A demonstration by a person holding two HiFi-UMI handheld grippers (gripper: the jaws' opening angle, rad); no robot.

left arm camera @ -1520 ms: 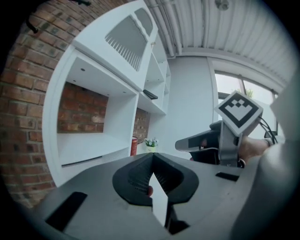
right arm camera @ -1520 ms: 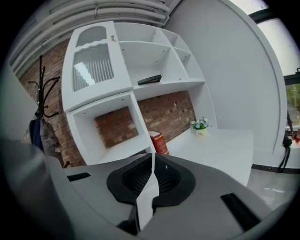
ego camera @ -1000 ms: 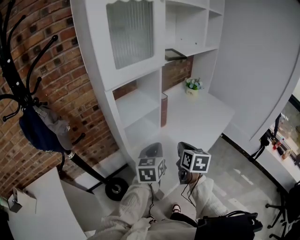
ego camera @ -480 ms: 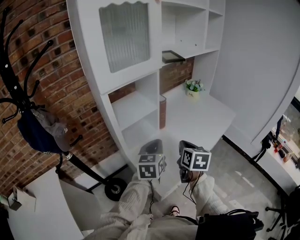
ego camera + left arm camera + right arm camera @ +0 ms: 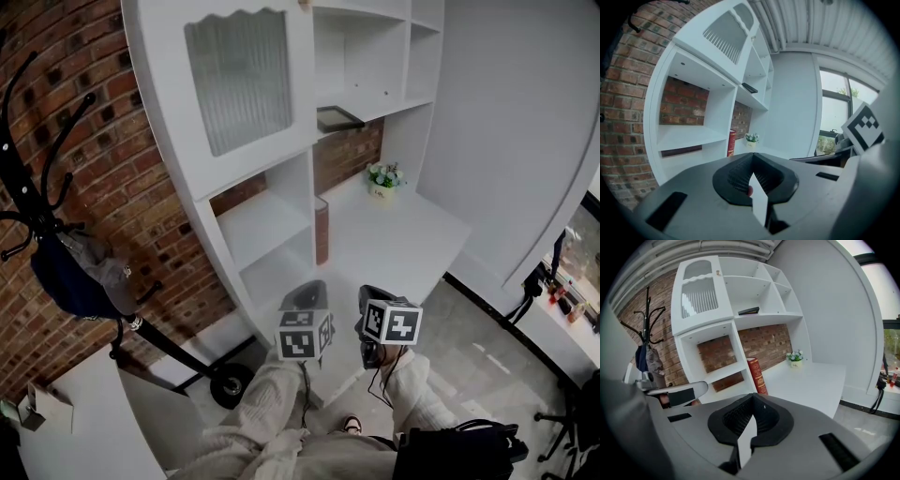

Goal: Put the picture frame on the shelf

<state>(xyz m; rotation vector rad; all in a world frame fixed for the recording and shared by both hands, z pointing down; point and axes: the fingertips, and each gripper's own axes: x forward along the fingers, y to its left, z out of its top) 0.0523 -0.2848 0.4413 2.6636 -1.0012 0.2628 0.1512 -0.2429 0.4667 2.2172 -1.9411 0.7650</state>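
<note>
Head view: the picture frame (image 5: 337, 118) lies flat on an upper shelf (image 5: 392, 102) of a white shelf unit (image 5: 302, 183) set against a brick wall (image 5: 112, 150). Lower down, a red book (image 5: 322, 231) stands upright at the unit's divider, where the white bench (image 5: 412, 234) begins, and a small flower pot (image 5: 382, 177) stands farther back on the bench. A coat rack (image 5: 56, 178) with a dark bag (image 5: 73, 279) stands to the left. The left tongs (image 5: 305, 293) and right tongs (image 5: 371, 293) are held side by side low in the picture, above the person's legs, well apart from the frame.

Left gripper view: the left tongs (image 5: 752, 180) are closed, their two sides meeting with nothing gripped. Beyond them the picture frame (image 5: 750, 87) shows dark on its shelf, with the red book (image 5: 731, 143) and flower pot (image 5: 751, 138) below it.

Right gripper view: the right tongs (image 5: 750, 423) are likewise closed and empty. The picture frame (image 5: 748, 311) rests on the shelf above the red book (image 5: 757, 375); the flower pot (image 5: 795, 357) stands on the bench (image 5: 811, 380) to the right.
</note>
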